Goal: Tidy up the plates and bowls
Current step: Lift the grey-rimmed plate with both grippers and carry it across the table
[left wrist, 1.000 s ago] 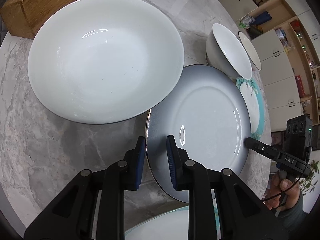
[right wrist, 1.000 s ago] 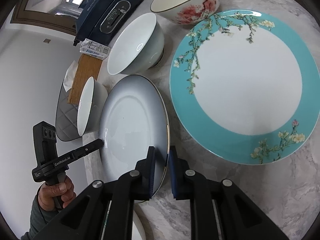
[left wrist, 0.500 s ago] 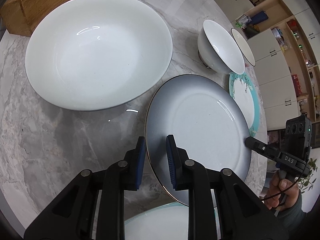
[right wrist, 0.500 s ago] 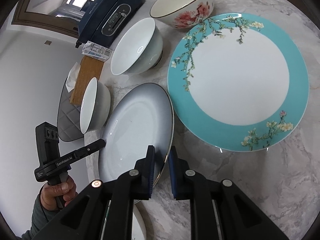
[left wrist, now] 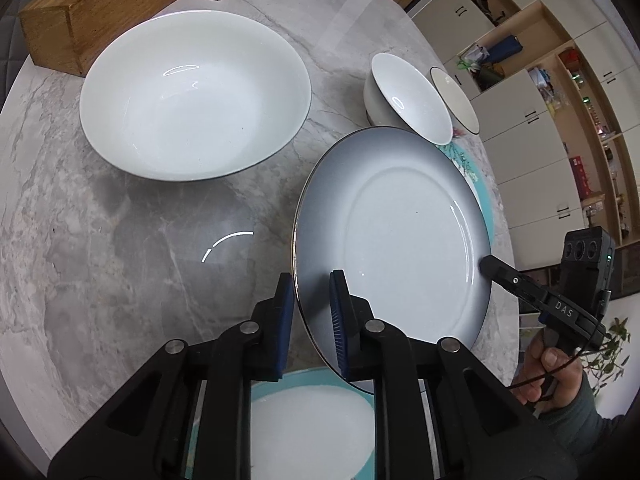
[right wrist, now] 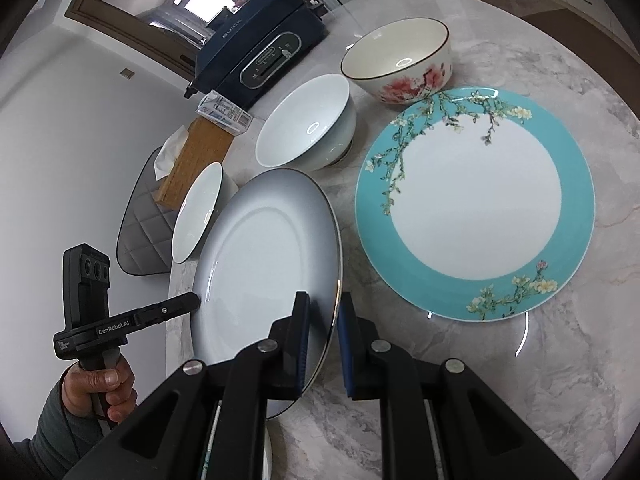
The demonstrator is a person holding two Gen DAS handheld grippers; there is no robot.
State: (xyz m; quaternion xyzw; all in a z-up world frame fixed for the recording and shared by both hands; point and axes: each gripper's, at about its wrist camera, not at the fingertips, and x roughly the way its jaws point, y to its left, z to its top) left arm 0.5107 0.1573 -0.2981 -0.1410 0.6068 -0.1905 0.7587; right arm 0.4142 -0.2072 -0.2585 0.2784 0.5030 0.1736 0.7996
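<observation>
Lifted off the marble table [left wrist: 120,248] since 1 second ago, the grey plate [left wrist: 400,232] now clears the white bowl's [left wrist: 192,96] rim. Both the left gripper [left wrist: 310,312], its jaws closing, and the right gripper [right wrist: 322,320] pinch opposite plate edges. Beyond, the turquoise plate [right wrist: 472,200] lies flat, half hidden in the left view; a 2nd turquoise plate [left wrist: 304,420] shows cut off underneath.
</observation>
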